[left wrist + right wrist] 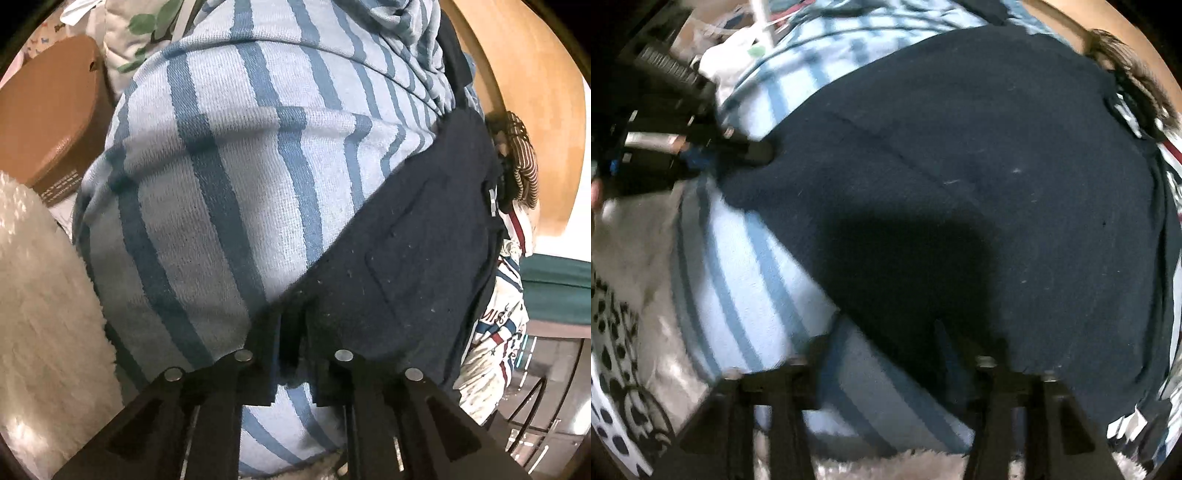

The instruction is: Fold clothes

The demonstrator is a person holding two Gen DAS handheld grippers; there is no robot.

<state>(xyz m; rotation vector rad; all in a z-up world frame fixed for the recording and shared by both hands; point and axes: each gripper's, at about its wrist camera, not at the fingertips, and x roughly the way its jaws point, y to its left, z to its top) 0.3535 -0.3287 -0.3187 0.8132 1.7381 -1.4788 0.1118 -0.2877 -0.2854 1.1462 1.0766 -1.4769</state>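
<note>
Both grippers at the navy garment's near edge

Left gripper (293, 341) pinches the navy garment (406, 236); right gripper's (905, 350) grip unclear, hem between its jaws

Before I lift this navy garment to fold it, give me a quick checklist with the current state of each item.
1. Left gripper shut on the navy garment edge: ok.
2. Right gripper gripping the garment edge: cannot tell, blurred.
3. Striped blanket not caught in left fingers: cannot tell.
4. Garment lying flat: ok, mostly smooth.
5. Printed cloth clear of the garment: not ok, it touches the far edge.
</note>
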